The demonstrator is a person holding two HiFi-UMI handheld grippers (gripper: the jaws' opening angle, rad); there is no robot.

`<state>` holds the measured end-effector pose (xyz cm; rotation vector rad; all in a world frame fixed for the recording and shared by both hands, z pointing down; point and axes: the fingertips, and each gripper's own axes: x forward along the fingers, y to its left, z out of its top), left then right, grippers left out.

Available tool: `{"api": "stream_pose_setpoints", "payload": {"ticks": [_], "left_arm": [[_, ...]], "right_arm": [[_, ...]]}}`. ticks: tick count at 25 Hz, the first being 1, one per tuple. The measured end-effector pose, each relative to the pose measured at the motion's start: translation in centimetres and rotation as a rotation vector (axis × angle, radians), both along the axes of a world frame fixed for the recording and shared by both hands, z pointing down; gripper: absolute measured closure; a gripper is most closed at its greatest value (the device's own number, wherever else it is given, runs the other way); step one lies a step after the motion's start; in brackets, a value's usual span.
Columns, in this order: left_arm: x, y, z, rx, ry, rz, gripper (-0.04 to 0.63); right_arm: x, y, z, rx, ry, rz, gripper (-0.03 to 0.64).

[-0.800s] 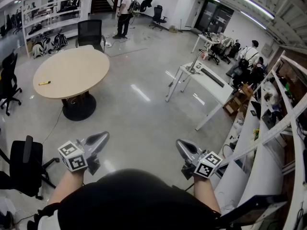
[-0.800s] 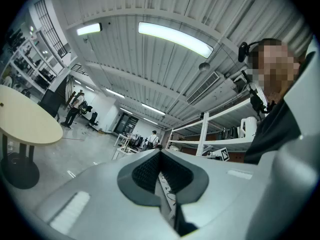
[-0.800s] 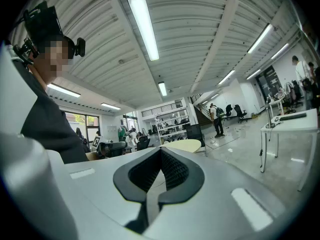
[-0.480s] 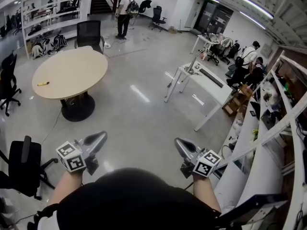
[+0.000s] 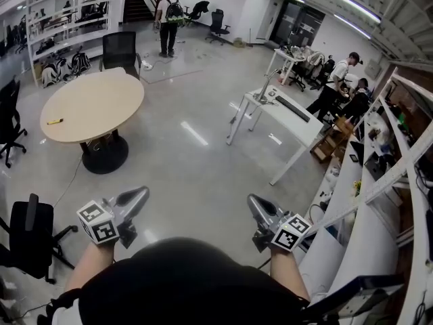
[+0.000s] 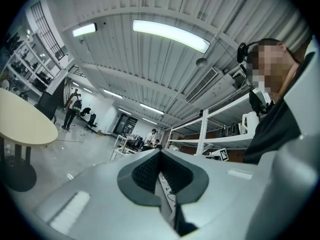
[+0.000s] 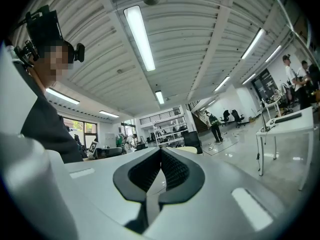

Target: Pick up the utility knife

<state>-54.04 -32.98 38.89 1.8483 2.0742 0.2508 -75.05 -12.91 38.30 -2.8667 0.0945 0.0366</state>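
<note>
1. My left claw (image 5: pixel 141 195) is pinched together, its ribbed dark pads meeting with nothing between them. My right claw (image 5: pixel 252 202) is closed the same way and is also empty. I hold both low in front of my body.
2. The utility knife (image 5: pixel 54 121), a small yellow bar, lies near the left edge of the round bench (image 5: pixel 101 97), well apart from both claws.
3. That bench has a smooth, pale wood-coloured top on a black pedestal. The glossy grey floor (image 5: pixel 196 168) lies between it and me.
4. A black swivel chair (image 5: pixel 30 232) stands beside my left arm, and a black mesh chair (image 5: pixel 120 46) stands behind the bench.
5. To the right, a white rectangular bench (image 5: pixel 298 124) on slanted legs carries a long dark thing.
6. White shelving (image 5: pixel 379 181) along the right side holds small goods that I cannot make out.
</note>
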Motion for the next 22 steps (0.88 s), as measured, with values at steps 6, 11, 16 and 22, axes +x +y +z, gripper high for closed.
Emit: {"api": "stream_pose_setpoints", "payload": {"ticks": [6,11,16,22], "left_arm": [[-3.1,2.5,0.4,0.017,-0.006,0.007,0.603],[-5.8,4.5,0.8,0.036,-0.012,0.028,0.602],[-8.1,6.5,1.2,0.052,-0.008,0.05,0.603],[-8.5,8.1,1.4,0.073,-0.005,0.066,0.603]], "right_arm": [[-3.2,2.2,1.2,0.022,0.004,0.005,0.586],[-5.4,3.9,2.0,0.039,0.0,0.013,0.585],[-7.3,5.1,3.1,0.055,-0.004,0.001,0.601],[-7.6,6.4,4.5,0.08,-0.021,0.003,0.602]]}}
